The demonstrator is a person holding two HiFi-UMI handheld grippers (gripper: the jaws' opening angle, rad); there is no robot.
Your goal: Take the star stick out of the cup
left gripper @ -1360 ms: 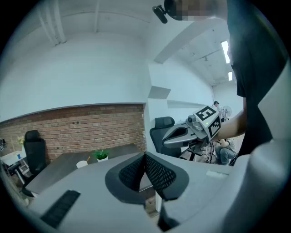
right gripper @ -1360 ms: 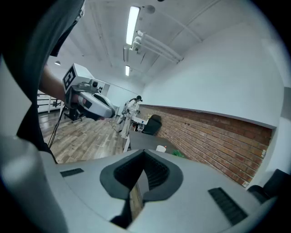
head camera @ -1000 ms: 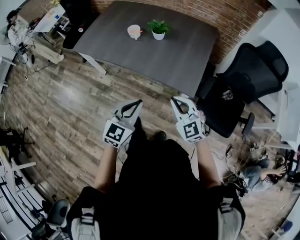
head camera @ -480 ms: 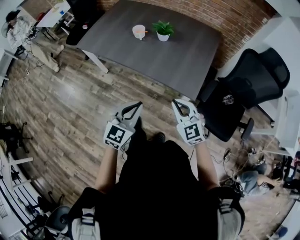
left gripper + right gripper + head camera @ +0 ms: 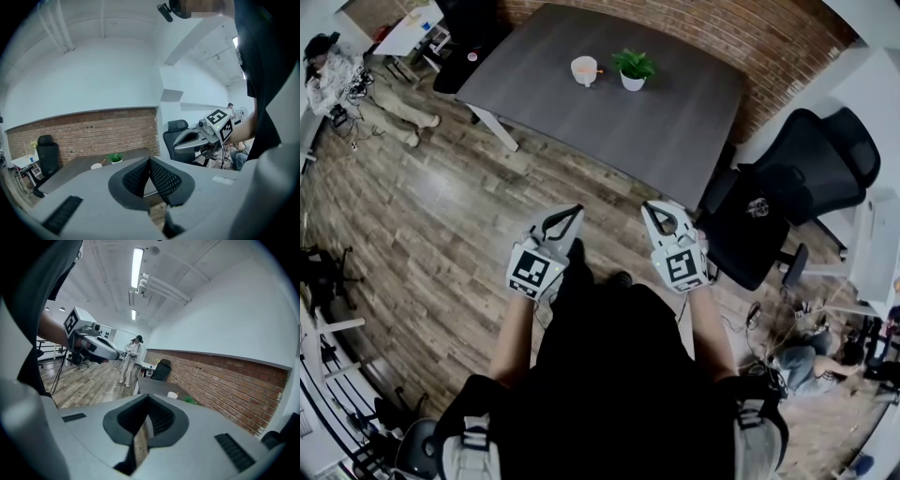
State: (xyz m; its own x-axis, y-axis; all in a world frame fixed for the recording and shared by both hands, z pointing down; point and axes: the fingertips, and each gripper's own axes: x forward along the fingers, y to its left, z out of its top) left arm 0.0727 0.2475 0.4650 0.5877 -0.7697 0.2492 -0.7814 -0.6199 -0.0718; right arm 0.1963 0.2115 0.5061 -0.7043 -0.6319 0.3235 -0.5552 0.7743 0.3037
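The star stick (image 5: 596, 68) shows only as a small orange tip poking out over the rim of the white cup (image 5: 583, 70); its star end cannot be made out from here. The cup stands toward the far edge of the dark tabletop (image 5: 619, 122), just beside a small potted plant (image 5: 634, 69) on its right. Both grippers are well apart from it, held out in front of the person over the wooden floor (image 5: 441, 216). The left gripper (image 5: 572, 214) has its jaws together with nothing between them, and the right gripper (image 5: 654, 208) is likewise closed and empty. A black office chair (image 5: 806, 159) sits at the right side of the tabletop. The reach has not begun, so the step in hand looks like the approach. To do it well, spread one gripper's jaws before arriving and come at the stick from the side away from the plant. Pinch the exposed part above the rim and lift straight up. The other gripper could probably steady the cup so it does not tip or slide.
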